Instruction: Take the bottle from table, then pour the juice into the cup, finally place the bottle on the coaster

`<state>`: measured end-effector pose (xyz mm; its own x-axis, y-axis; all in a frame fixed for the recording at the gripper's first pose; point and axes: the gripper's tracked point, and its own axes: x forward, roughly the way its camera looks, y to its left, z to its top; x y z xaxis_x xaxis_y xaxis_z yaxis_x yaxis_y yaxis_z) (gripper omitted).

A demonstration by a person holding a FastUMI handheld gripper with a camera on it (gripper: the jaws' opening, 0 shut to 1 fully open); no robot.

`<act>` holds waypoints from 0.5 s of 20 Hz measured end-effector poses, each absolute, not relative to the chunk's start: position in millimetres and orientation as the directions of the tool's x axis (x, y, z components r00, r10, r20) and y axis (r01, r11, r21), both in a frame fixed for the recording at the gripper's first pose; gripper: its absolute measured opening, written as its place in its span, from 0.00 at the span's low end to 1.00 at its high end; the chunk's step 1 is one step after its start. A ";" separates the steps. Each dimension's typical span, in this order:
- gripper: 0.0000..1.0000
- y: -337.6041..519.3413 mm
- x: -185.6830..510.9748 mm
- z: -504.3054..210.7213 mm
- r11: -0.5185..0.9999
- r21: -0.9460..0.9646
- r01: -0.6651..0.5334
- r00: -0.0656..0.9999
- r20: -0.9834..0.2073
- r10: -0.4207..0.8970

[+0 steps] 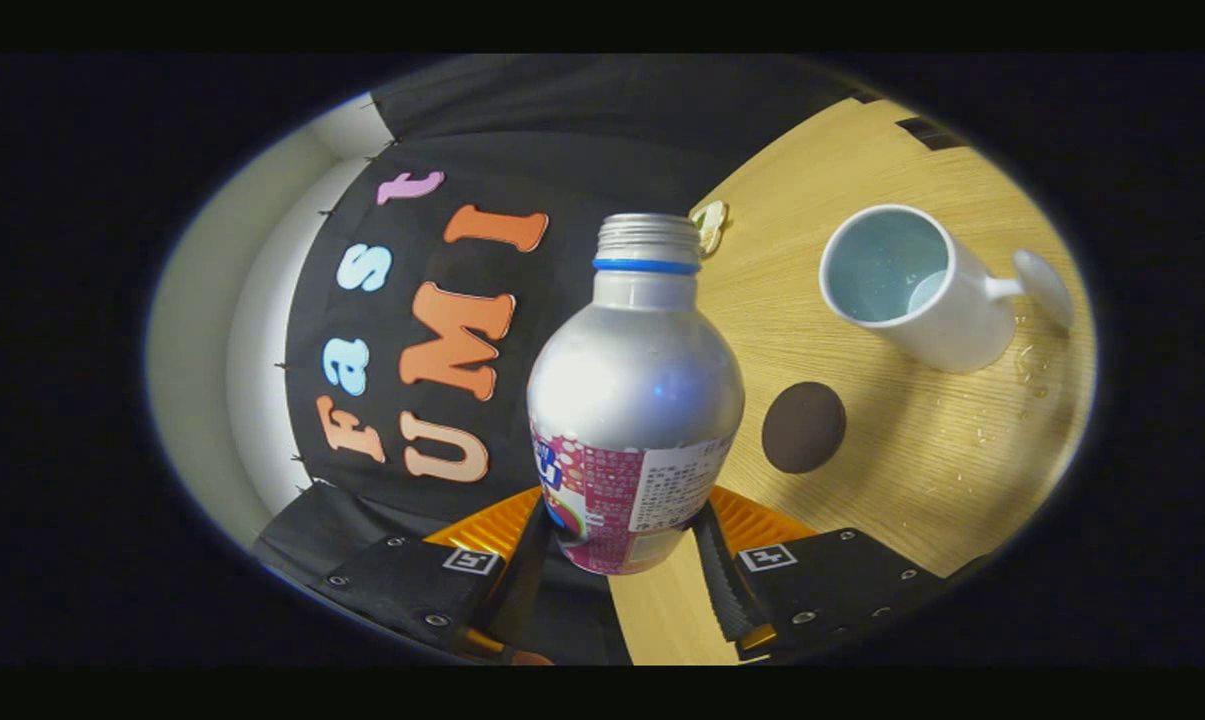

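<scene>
Two fingers clamped on the capless bottle between them, off the table.

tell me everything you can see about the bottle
The bottle looks like silvery metal, with a threaded neck, no cap, and a blue ring under the threads. A pink and white printed label wraps its lower body. It sits between the fingers of the gripper, which press on its labelled sides. It is held above the wooden table, near the dark round coaster and the white cup.
</scene>
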<state>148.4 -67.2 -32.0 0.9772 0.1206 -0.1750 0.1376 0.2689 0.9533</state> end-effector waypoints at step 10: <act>0.72 -66.9 153.1 -18.6 0.069 0.987 0.142 0.982 -0.149 0.112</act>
